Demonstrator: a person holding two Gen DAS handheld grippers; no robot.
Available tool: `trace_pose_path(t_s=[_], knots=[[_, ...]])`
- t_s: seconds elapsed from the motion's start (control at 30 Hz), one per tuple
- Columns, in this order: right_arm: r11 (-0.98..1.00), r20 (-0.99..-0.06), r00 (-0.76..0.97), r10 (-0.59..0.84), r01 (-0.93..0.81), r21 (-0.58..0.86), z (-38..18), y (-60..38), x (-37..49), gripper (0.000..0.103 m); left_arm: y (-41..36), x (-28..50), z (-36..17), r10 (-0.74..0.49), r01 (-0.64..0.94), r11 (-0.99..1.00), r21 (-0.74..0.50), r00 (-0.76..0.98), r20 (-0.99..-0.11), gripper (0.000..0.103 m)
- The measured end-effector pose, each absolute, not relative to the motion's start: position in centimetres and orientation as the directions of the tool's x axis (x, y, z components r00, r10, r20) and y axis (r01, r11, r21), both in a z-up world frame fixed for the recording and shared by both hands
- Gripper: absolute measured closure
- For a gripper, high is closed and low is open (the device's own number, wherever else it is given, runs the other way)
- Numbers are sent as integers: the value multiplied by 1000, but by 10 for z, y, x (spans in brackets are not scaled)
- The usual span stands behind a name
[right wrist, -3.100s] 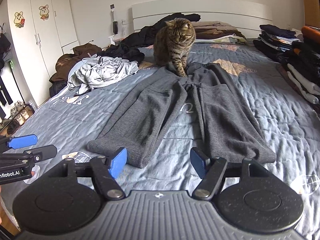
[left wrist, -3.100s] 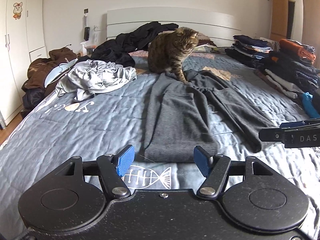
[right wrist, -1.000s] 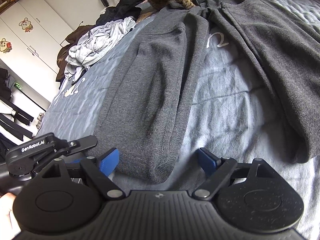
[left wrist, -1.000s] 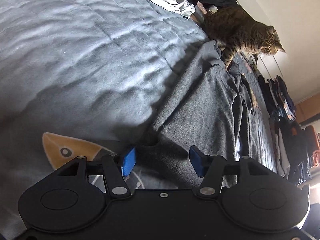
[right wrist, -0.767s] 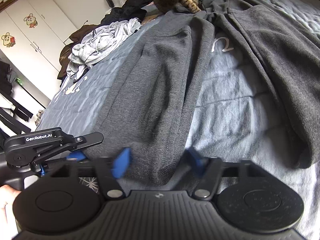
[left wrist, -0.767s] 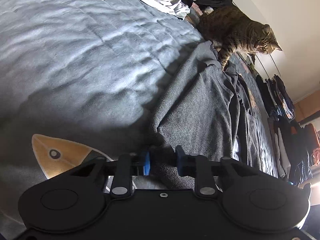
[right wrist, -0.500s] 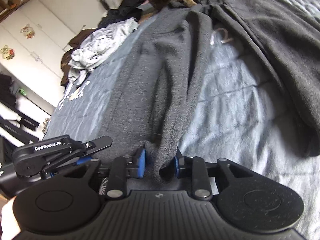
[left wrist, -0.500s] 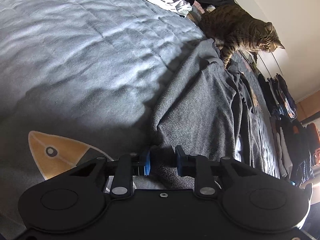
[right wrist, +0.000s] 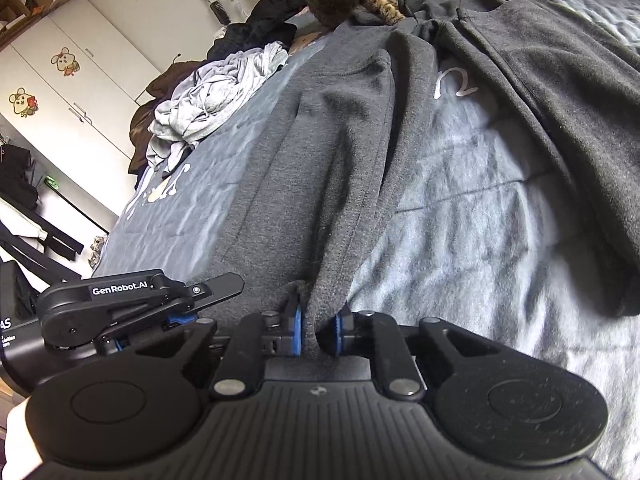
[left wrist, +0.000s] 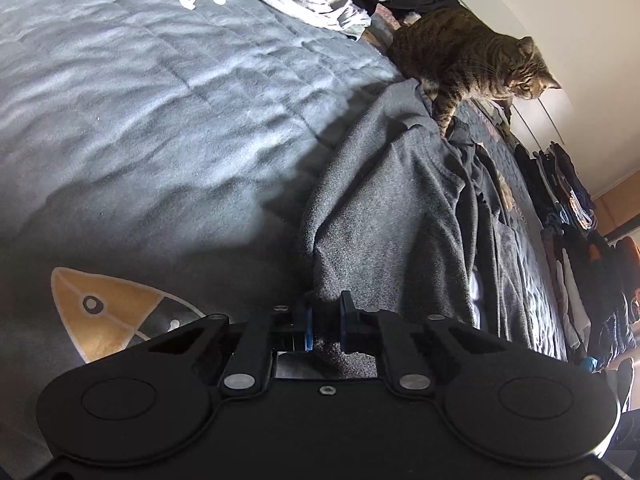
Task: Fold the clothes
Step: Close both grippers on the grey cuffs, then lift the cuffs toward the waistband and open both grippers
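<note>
Tabby cat [left wrist: 464,60] stands on grey trousers [right wrist: 320,168] — seemingly the waistband.

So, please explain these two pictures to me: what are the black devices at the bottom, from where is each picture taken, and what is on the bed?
Each black device is a hand-held pair of tongs that a person carries, one per hand, with a wide-angle camera looking forward along its fingers. One picture comes from the left tongs, the other from the right tongs. Both are shut on the hem of one leg of the grey trousers, which lie spread on the blue-grey bedcover. A tabby cat stands on the trousers' far end. Beyond lie a crumpled light grey garment and, along one side, stacked folded clothes.
</note>
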State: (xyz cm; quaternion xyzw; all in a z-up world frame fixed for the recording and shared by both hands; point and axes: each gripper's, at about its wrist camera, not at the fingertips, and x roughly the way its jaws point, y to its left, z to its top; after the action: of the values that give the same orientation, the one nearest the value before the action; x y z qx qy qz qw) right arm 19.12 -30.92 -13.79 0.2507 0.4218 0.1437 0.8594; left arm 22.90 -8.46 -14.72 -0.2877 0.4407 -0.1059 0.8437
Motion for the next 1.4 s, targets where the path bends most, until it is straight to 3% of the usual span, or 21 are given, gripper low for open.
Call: trace_pose_path(t_s=[1.4], knots=[[819, -633, 607, 482, -53, 572, -124, -307, 158, 90, -92, 176, -124, -375, 5, 882, -471, 612, -696, 93]])
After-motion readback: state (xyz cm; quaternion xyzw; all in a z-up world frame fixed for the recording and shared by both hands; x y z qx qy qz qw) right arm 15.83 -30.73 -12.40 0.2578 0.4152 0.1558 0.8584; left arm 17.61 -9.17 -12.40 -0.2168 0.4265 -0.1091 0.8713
